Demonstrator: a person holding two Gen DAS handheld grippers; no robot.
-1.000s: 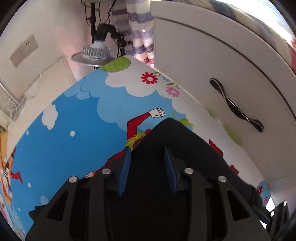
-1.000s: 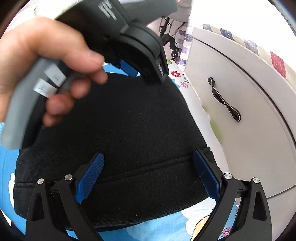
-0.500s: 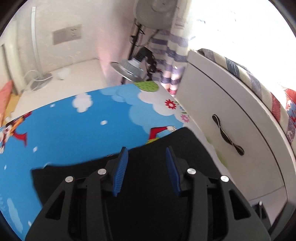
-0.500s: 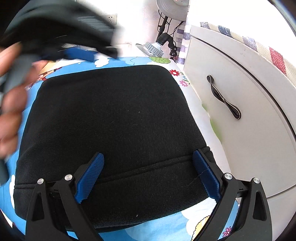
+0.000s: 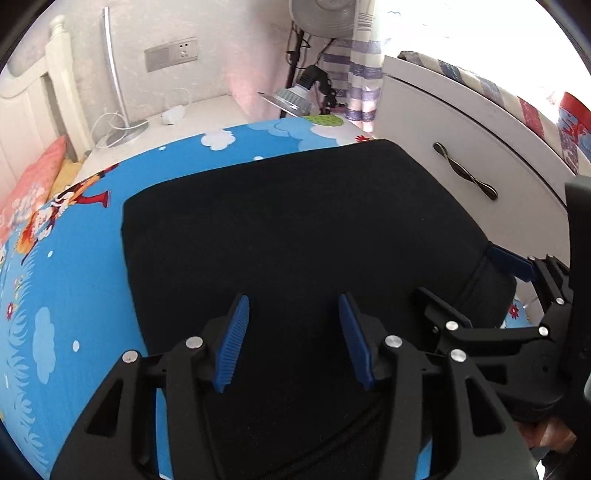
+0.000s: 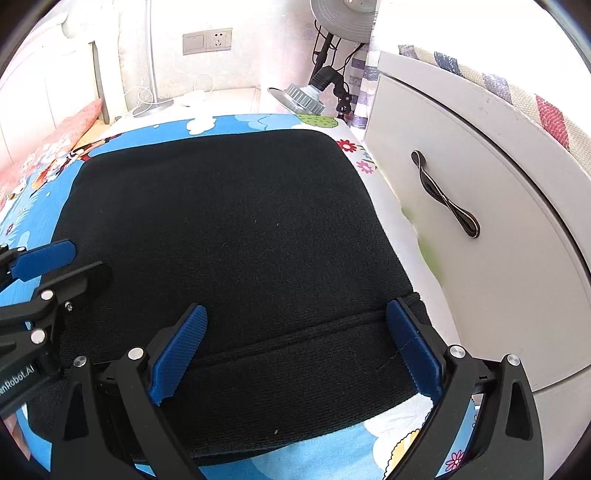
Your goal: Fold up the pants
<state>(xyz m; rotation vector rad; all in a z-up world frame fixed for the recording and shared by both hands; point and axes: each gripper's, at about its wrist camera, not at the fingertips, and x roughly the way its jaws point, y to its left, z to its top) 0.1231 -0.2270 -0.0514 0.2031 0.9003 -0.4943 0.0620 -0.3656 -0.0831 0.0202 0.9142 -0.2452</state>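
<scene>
The black pants (image 5: 295, 229) lie folded into a flat rectangle on the blue cartoon sheet (image 5: 74, 277); they also show in the right wrist view (image 6: 229, 236), waistband nearest me. My left gripper (image 5: 293, 339) is open and empty above the near left part of the pants. My right gripper (image 6: 295, 350) is wide open and empty, its blue fingers (image 6: 413, 354) straddling the waistband. The right gripper also shows in the left wrist view (image 5: 517, 295), and the left gripper in the right wrist view (image 6: 40, 269).
A white cabinet (image 6: 480, 221) with a dark handle (image 6: 443, 199) stands close along the right edge of the sheet. A clamp lamp (image 6: 303, 96) and fan stand (image 5: 325, 18) are at the far end. A pink pillow (image 5: 29, 184) and white nightstand (image 5: 166, 122) are at far left.
My left gripper has pulled back from the far end of the pants toward me and to the left. The pants now lie flat and folded. My right gripper has stayed over the waistband.
</scene>
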